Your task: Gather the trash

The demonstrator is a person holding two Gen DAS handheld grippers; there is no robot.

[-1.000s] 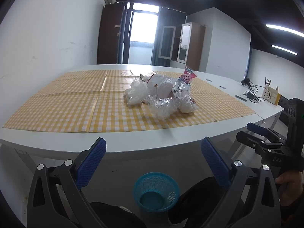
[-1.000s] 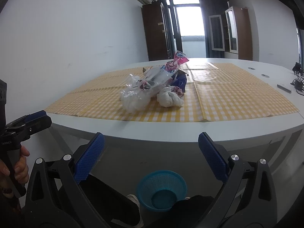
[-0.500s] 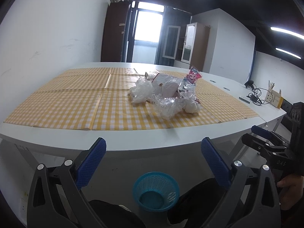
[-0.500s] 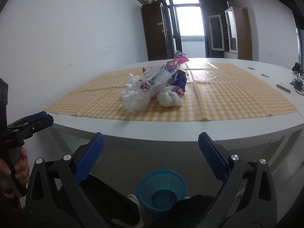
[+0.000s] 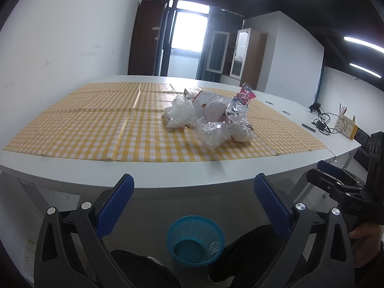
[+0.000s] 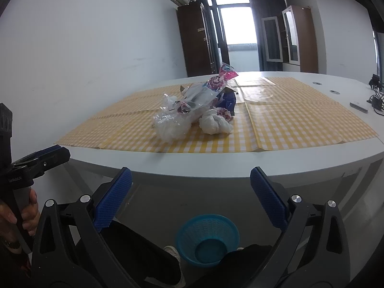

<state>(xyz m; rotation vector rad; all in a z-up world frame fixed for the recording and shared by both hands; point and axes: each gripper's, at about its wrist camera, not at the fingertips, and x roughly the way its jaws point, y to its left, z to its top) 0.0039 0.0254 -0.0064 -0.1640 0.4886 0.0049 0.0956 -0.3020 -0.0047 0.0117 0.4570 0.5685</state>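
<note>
White table [image 5: 168, 175]: trash pile [image 5: 211, 117] on checked cloth [image 5: 96, 129] | blue basket [image 5: 195, 240] below, nothing visible inside | both tongs spread wide, ungripped

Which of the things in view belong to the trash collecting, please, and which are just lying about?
For the job:
- pile of plastic wrappers
- white knotted bag
- blue basket on the floor
- left gripper, open
- right gripper, open

Just lying about:
- checked tablecloth
- cables
- pencil box
</note>
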